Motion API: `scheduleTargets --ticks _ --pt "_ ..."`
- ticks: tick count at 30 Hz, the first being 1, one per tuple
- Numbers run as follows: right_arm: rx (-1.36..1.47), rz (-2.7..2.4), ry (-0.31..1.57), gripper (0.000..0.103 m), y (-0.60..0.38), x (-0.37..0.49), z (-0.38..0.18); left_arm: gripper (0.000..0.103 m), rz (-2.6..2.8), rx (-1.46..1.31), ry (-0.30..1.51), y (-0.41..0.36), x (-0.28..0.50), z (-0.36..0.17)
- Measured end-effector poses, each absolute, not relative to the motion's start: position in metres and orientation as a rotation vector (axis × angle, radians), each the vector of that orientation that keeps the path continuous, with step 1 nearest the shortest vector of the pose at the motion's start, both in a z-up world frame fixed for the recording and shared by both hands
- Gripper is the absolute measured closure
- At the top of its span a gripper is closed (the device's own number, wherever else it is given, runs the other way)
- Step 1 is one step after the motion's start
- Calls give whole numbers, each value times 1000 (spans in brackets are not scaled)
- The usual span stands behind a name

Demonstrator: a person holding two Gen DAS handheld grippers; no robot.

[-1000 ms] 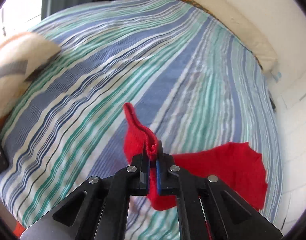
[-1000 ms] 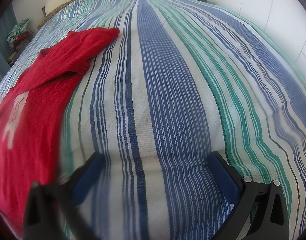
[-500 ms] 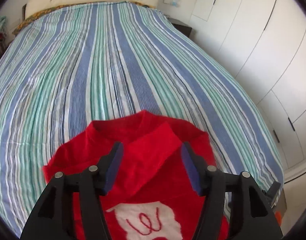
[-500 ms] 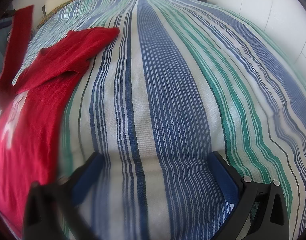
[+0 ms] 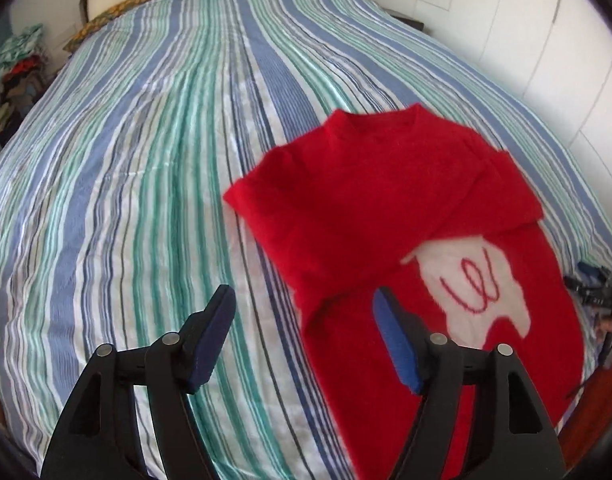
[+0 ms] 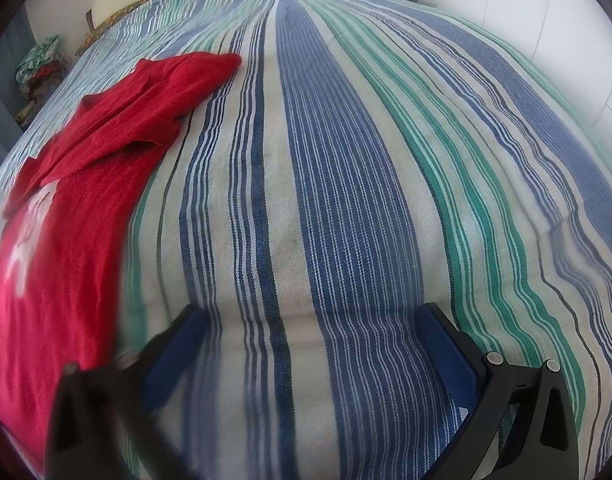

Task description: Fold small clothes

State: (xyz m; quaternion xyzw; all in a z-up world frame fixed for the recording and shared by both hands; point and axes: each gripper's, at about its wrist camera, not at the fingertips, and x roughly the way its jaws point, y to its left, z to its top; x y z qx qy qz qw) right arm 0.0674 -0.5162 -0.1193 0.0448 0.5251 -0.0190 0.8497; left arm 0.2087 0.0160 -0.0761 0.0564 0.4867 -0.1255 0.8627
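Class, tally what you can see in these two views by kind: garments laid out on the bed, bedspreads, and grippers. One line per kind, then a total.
Red sweater: 1
Striped bedspread: 1
Grippers: 2, the left gripper and the right gripper, both open and empty
Total: 4

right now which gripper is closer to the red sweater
Left. The left gripper hovers open at the red sweater, one finger over its near edge. The right gripper is open over bare striped bedspread, the sweater off to its left.
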Motion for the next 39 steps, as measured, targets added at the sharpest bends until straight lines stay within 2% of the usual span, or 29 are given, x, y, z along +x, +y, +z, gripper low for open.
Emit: scheduleTargets --ticks 4,5,6,7,9,11,14,19,22,24,26,32,39 --pt "91 -42 1105 0 -515 67 -119 21 -120 283 1000 -14 209 -122" --pt "90 -42 1104 0 -515 67 -119 30 -40 263 991 -11 216 -131" --pt "90 -42 1102 0 -515 67 -120 53 40 203 979 -1 222 -136" --pt "89 -43 1100 0 -515 67 -120 61 85 76 973 16 225 -139" --pt "88 -44 1097 0 -515 67 -119 86 106 -182 964 44 218 -147" --pt "86 -45 1094 0 -514 66 -120 95 113 -202 962 43 207 -153" --pt "87 -44 1094 0 -515 67 -120 96 101 -175 959 39 200 -153" --pt "85 -45 1095 0 -513 68 -120 92 84 -167 966 40 197 -152" --pt "85 -45 1095 0 -514 67 -120 68 67 -176 971 41 192 -146" --pt "85 -45 1094 0 -514 67 -120 39 76 -176 970 45 182 -139" --pt "84 -45 1094 0 -514 67 -120 28 90 -158 957 50 169 -130" --pt "81 -48 1092 0 -514 67 -120 18 185 -10 948 72 136 -119" --pt "71 -56 1085 0 -513 67 -121 14 253 57 979 88 123 -148"
